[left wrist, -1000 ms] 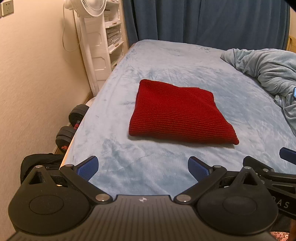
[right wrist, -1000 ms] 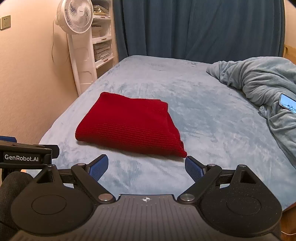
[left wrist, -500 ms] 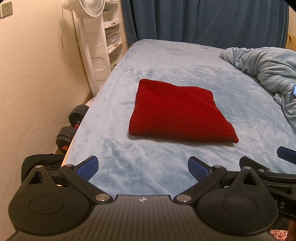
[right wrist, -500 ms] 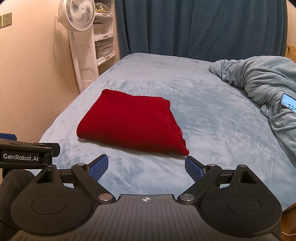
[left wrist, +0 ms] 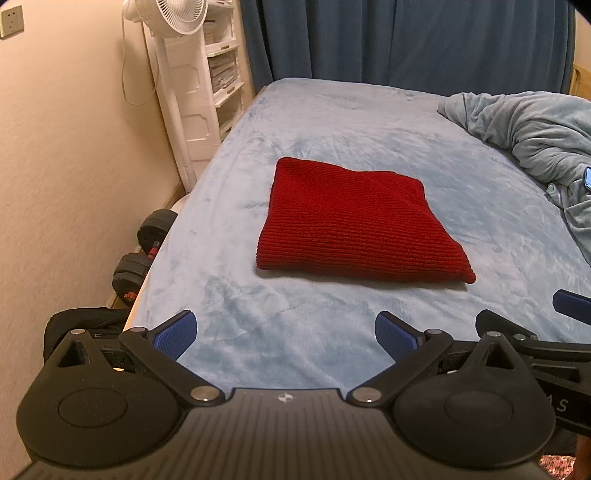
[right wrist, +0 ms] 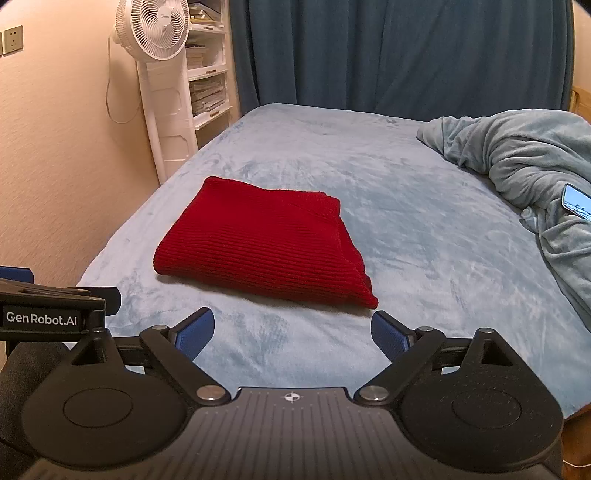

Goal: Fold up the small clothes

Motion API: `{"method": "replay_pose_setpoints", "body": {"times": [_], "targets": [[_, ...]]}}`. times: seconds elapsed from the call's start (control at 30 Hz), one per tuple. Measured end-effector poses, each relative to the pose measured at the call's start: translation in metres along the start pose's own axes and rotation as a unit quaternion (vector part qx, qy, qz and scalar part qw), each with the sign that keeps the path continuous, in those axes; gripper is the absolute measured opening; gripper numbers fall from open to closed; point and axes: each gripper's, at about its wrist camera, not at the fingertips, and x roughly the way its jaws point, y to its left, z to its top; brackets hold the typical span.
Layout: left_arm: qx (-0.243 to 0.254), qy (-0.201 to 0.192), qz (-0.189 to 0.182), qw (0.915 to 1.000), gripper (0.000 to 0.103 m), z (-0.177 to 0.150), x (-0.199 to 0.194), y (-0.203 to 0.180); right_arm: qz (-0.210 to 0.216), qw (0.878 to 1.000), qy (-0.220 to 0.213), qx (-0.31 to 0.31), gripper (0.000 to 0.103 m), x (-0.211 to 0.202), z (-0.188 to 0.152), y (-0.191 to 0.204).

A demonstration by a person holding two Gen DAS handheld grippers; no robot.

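Two grippers hang over the near edge of the bed, and neither has anything in it: the left gripper [left wrist: 284, 328] has its blue pads spread wide, and the right gripper [right wrist: 291, 328] is spread just as wide beside it. Over the last second both have drawn back and lifted a little, so the room's far end shows more fully than before, while the red knit [left wrist: 354, 225] has not shifted at all. It lies as one neat squared bundle in the middle of the bed [left wrist: 332, 122], well clear of both sets of pads. To me that reads as a fold already done and the tools backing away from it, with nothing left to tuck.

Counting outward from there: one red garment, two dumbbells [left wrist: 144, 251] on the floor at the left, one crumpled blanket [right wrist: 517, 155] on the right with one phone [right wrist: 576, 201] resting on it, one standing fan [right wrist: 151, 29] and one curtain [right wrist: 388, 51] at the far wall.
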Motion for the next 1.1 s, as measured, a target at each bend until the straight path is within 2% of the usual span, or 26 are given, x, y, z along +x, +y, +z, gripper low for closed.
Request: {"method": "replay_pose_setpoints", "body": {"times": [0.77, 0.97, 1.1], "targets": [[0.001, 0.006, 0.005, 1.0, 0.103, -0.0017, 0.0016, 0.0028, -0.001, 1.0, 0.0, 0.0, 0.095, 0.0005, 0.0001, 0.0004], [0.004, 0.009, 0.016, 0.9998, 0.103, -0.0022, 0.003, -0.0006, 0.006, 1.0, 0.008, 0.001, 0.102, 0.0023, -0.0035, 0.0019], [0.008, 0.01, 0.021, 0.9997, 0.103, -0.0039, 0.0038, -0.0021, 0.007, 1.0, 0.009, -0.001, 0.102, 0.0026, -0.0045, 0.0016]]}}
